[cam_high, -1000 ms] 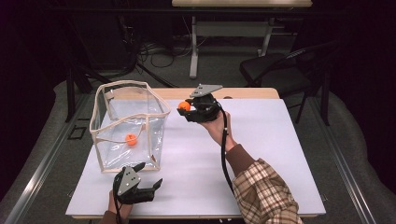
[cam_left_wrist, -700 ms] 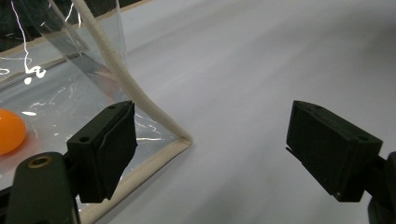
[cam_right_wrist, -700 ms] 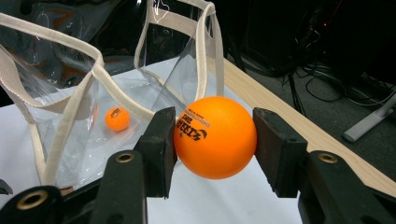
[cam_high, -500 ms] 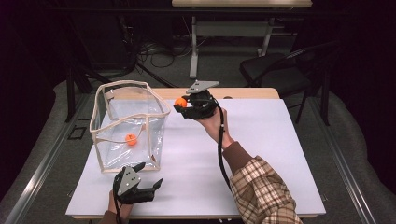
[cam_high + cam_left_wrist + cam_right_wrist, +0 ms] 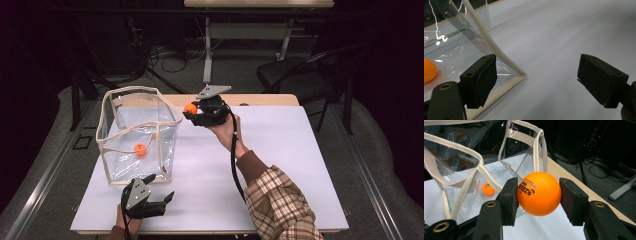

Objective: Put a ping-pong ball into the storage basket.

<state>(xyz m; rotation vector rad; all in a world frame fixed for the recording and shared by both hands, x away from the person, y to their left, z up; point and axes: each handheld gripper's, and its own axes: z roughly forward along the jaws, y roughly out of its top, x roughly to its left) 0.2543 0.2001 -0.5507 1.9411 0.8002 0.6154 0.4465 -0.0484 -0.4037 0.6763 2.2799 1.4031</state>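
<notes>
My right gripper (image 5: 192, 111) (image 5: 539, 195) is shut on an orange ball (image 5: 539, 193) (image 5: 190, 108) with black print, held in the air just right of the clear plastic bag (image 5: 138, 132) (image 5: 474, 165). The bag stands open, edged in cream webbing, with a second orange ball (image 5: 141, 149) (image 5: 488, 189) (image 5: 429, 70) on its floor. My left gripper (image 5: 160, 192) (image 5: 541, 82) rests open near the table's front edge, right beside the bag's near corner (image 5: 520, 75), nothing between its jaws.
The white table (image 5: 280, 165) has free room to the right of the bag. A wooden strip (image 5: 265, 100) runs along its far edge. Beyond stand a dark chair (image 5: 295, 80), cables on the floor and another table's legs.
My right gripper has carried the orange ball leftward and slightly up, closer to the bag's rim. The left gripper has stayed put.
</notes>
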